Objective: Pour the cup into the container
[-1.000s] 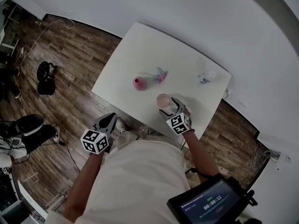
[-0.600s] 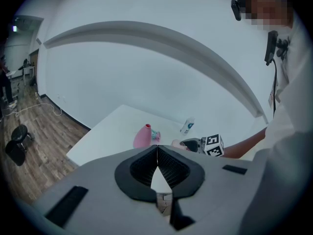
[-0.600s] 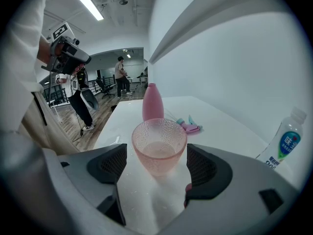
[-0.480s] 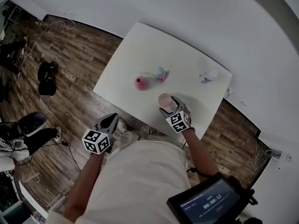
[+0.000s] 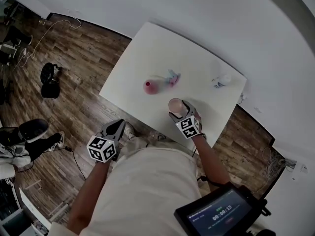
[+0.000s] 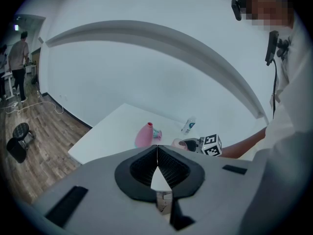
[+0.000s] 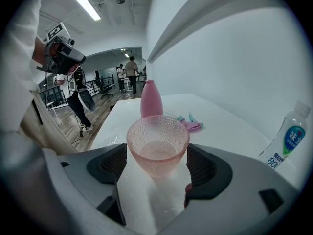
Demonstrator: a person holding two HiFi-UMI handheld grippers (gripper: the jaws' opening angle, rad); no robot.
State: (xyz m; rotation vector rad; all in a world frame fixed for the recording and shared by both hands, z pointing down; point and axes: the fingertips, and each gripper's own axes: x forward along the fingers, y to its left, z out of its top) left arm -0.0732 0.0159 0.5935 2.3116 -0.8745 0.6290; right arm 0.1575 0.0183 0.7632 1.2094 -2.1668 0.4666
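On the table (image 5: 147, 53), right gripper (image 7: 156, 166) pinches the cup (image 7: 157, 143) (contents unclear); left gripper (image 6: 157, 161) clamped together.

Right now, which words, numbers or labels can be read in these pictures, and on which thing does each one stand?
"00:00:13" on the screen; the small line above it is too small to read.
"800", as far as it can be read, on the bottle label; its other print is too blurred to read.
The marker cubes carry only black-and-white patterns, no words.
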